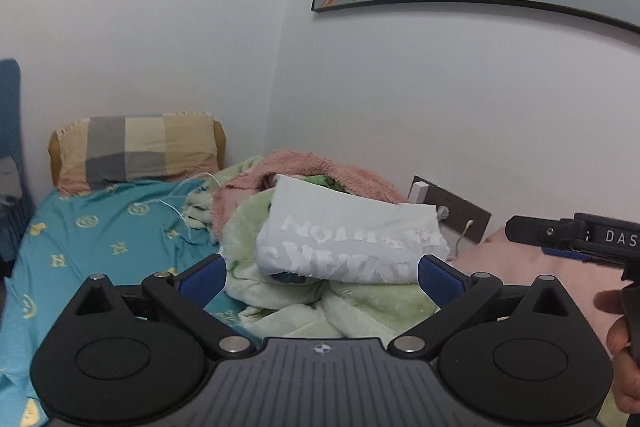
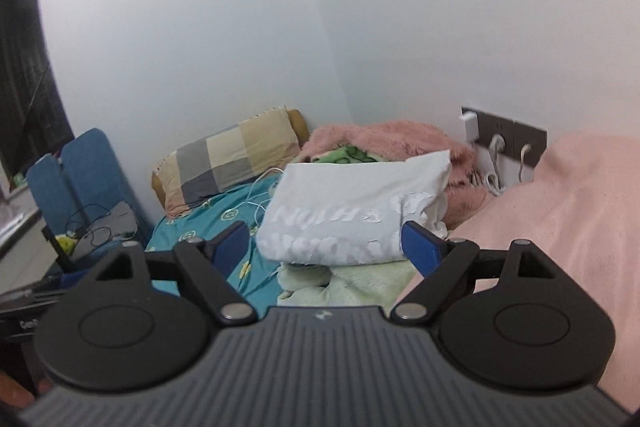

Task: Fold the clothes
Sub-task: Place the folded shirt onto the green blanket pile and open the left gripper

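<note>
A folded white T-shirt with pale lettering (image 1: 348,235) lies on top of a heap of green and pink fleece blankets (image 1: 288,291) on the bed; it also shows in the right wrist view (image 2: 352,211). My left gripper (image 1: 320,279) is open and empty, held back from the shirt with nothing between its blue pads. My right gripper (image 2: 324,247) is open and empty too, just short of the shirt's near edge. The right gripper's body shows at the right edge of the left wrist view (image 1: 580,235).
A teal patterned sheet (image 1: 100,247) covers the bed to the left, with a checked pillow (image 1: 136,151) against the wall. White cables (image 2: 260,203) trail over the sheet. A pink duvet (image 2: 560,227) lies to the right, below a wall socket with plugs (image 2: 504,143). A blue chair (image 2: 80,179) stands far left.
</note>
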